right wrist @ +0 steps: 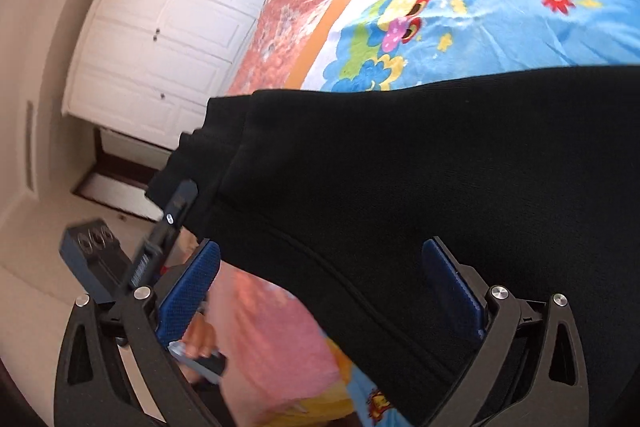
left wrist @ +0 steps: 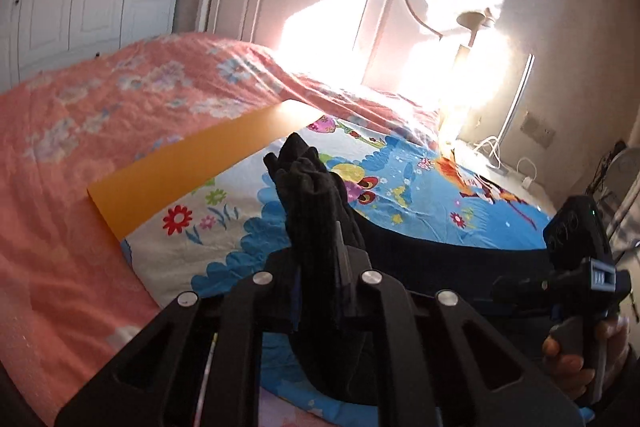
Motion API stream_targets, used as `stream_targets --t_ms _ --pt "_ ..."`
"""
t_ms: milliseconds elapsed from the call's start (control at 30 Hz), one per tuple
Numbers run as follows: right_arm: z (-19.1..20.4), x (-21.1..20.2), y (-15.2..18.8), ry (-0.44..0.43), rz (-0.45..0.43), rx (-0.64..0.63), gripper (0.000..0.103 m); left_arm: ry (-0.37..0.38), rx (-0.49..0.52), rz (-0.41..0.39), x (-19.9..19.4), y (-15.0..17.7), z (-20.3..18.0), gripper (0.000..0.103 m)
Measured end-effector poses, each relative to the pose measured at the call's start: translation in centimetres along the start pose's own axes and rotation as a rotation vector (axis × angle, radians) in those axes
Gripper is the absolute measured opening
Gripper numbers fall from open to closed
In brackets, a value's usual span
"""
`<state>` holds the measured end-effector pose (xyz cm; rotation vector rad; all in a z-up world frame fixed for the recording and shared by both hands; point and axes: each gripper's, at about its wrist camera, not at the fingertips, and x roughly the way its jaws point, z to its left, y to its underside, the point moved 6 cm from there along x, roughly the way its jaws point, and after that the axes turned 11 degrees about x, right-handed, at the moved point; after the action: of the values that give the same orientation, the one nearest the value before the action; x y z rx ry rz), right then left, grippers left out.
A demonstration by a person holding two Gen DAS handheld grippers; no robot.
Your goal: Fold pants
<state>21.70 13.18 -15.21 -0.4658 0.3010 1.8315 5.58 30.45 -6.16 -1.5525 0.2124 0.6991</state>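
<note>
Beside the orange board (left wrist: 200,163) that lies on the bed (left wrist: 60,155), on its right, the left tool (left wrist: 320,227) stands raised with its jaws pinched nearly together on a bunched end of the black pants (left wrist: 308,187). The cloth rises in a crumpled peak above the fingertips, and more of it hangs down between the arms of the tool toward the cartoon-print blue sheet (left wrist: 420,187). Right of the board again, a dark band of the same garment runs low across the sheet toward the other hand (left wrist: 580,347), which grips the handle of the second device at the frame's edge.

From the right wrist view, the right tool (right wrist: 320,291) has its jaws spread as wide as they go. The blue pads (right wrist: 192,291) stand well apart and press on nothing; the pants (right wrist: 400,167) drape as a broad black sheet over the space between them, lying across the right side of the tool while the left pad stands clear of the cloth. The left tool (right wrist: 176,203) shows here beyond the left pad, clamped on the garment's hem.

The fabric looks like a soft, fairly thick knit: light, limp, sagging under its own weight, and not slippery. It should bunch rather than hold a crease, so a hold at a seam, hem or waistband edge, through all layers, seems soundest.
</note>
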Motion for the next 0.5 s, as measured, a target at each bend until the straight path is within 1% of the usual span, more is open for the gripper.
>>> stream_targets --t_ms 67,100,167,200,233,267,300,333,433,500 --pt "-1.0 -2.1 -0.6 -0.139 0.018 0.100 0.098 -0.033 0.192 -0.017 -0.7 -0.6 -5.9 0.011" --pt "-1.6 -2.8 -0.7 -0.206 0.029 0.138 0.098 -0.044 0.276 -0.020 -0.7 -0.2 -8.7 0.011" --pt "-2.8 -3.7 -0.6 -0.306 0.048 0.199 0.098 -0.085 0.457 -0.014 0.1 1.7 -14.2 0.011" --pt "-3.4 -3.8 -0.5 -0.325 0.056 0.213 0.098 -0.097 0.548 -0.006 0.8 3.2 -16.7 0.011" --pt "-4.0 -3.8 -0.4 -0.320 0.060 0.220 0.098 -0.105 0.623 0.006 1.5 4.7 -18.5 0.011" --pt "-4.3 -3.7 -0.2 -0.322 0.066 0.225 0.098 -0.125 0.680 0.017 2.1 5.9 -19.8 0.011" --pt "-4.3 -3.5 -0.1 -0.324 0.075 0.222 0.098 -0.145 0.714 0.024 2.4 6.7 -20.6 0.011" --pt "-4.1 -3.3 0.1 -0.313 0.080 0.207 0.098 -0.154 0.724 0.029 2.6 7.1 -21.0 0.011" --pt "-3.1 -2.4 0.4 -0.251 0.099 0.158 0.098 -0.205 0.734 0.016 2.5 7.1 -20.8 0.011" --pt "-2.8 -1.6 0.4 -0.217 0.105 0.142 0.098 -0.210 0.744 0.009 2.2 7.1 -20.6 0.011"
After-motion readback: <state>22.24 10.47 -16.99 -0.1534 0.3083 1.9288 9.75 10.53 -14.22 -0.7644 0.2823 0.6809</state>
